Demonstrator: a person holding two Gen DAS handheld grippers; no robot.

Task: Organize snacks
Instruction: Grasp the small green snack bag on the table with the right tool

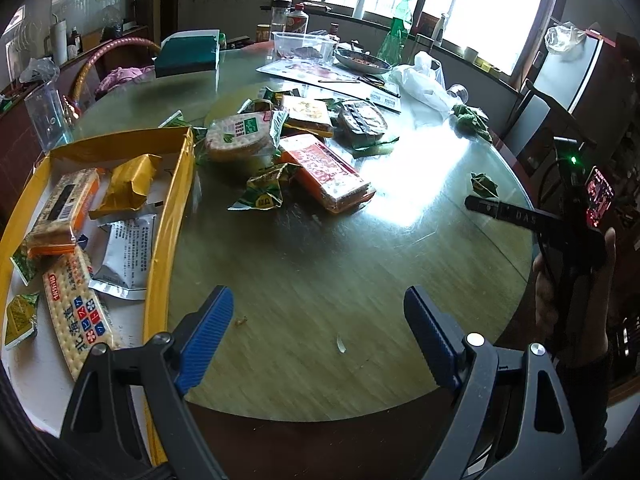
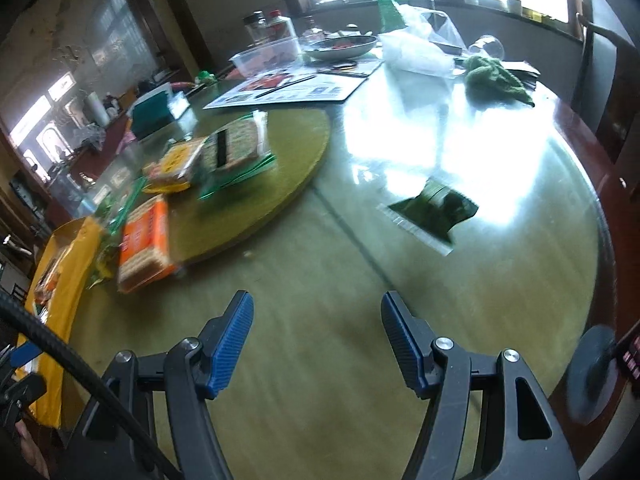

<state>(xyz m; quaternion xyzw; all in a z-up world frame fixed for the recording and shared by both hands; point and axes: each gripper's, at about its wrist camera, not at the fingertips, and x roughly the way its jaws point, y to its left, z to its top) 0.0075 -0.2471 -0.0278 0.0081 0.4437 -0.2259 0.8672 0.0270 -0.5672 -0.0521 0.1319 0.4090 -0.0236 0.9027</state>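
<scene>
Left gripper [image 1: 318, 334] and right gripper [image 2: 317, 338]: both spread, empty; yellow box [image 1: 170, 216]: seven snacks; one green packet [image 2: 434, 206] apart.

Bare table [image 2: 320, 264] ahead; snack pile [image 1: 296, 148] seemingly crowding the left.

I see a round glass-topped table [image 1: 320, 280], yellow box [image 1: 176, 200] at its left edge, snack packs [image 1: 324, 168] piled mid-table, green packet [image 2: 434, 208] alone right, bowl [image 1: 362, 60], tub [image 1: 304, 44], papers [image 1: 332, 76] far.
</scene>
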